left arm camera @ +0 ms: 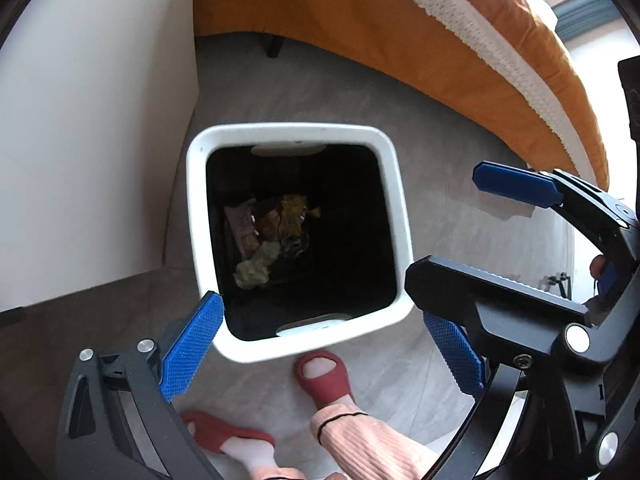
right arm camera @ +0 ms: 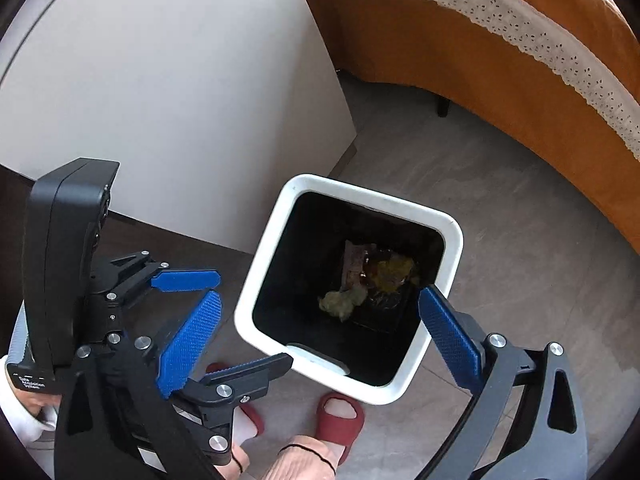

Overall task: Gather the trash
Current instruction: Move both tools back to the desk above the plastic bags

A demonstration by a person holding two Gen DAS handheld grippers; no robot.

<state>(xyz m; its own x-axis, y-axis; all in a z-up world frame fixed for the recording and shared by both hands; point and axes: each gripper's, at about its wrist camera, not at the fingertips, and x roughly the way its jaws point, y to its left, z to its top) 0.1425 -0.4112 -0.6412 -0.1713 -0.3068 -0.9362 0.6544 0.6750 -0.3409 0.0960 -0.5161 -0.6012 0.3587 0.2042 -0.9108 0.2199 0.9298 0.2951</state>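
A white bin [left arm camera: 396, 200] with a black inside stands on the grey floor, straight below both grippers. At its bottom lie several wrappers [left arm camera: 284, 220] and a crumpled pale wad [left arm camera: 252, 272]; the right wrist view shows the wrappers [right arm camera: 384, 268] and wad [right arm camera: 344, 300] too. My left gripper [left arm camera: 324, 344] hangs open over the bin's near rim, its blue pads [left arm camera: 192, 344] wide apart and bare. My right gripper [right arm camera: 320, 332] is open above the bin [right arm camera: 452, 256] with nothing between its fingers. Each gripper shows in the other's view, the right gripper [left arm camera: 452, 228] and the left gripper [right arm camera: 254, 318].
A white panel [left arm camera: 100, 120] rises just left of the bin. A bed with an orange cover [left arm camera: 400, 28] and lace trim runs behind and to the right, one dark leg [left arm camera: 274, 46] on the floor. The person's feet in red slippers [left arm camera: 324, 376] stand by the bin's near side.
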